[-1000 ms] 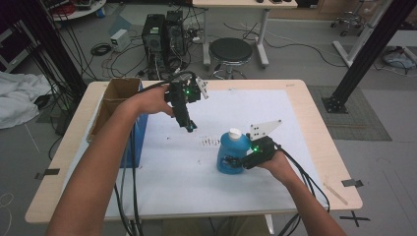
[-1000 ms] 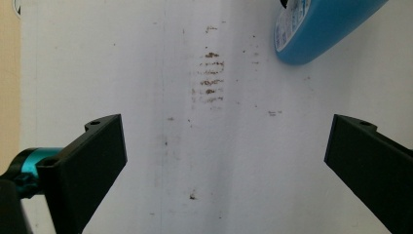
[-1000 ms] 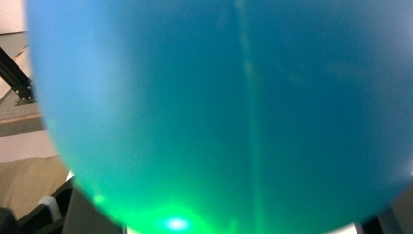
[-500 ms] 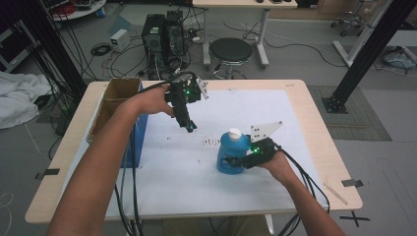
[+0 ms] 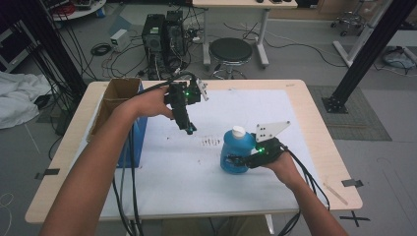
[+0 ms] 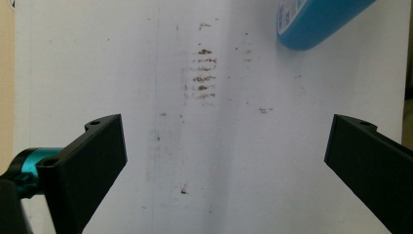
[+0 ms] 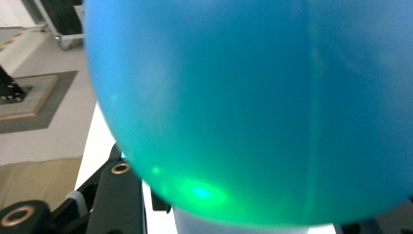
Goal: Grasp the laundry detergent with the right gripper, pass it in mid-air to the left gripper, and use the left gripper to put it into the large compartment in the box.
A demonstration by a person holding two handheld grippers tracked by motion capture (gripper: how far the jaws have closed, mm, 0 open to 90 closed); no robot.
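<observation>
Now clamped on the blue bottle

Upright on the white sheet, right of the table's middle: blue bottle (image 5: 235,155) with white cap (image 5: 238,131). Right tongs (image 5: 242,161) just closed on its lower body from the right, pads pressing. Left tongs (image 5: 189,129) up over the sheet to the far left of the bottle, jaws wide apart, nothing between. Step in hand, by the look of it: securing the bottle. Next move probably calls for a steady hold below while the free tongs come across to the cap. Open cardboard box (image 5: 115,96) at the far left edge, well apart. Brown smudges (image 5: 211,142) between. Nothing in the way.
</observation>
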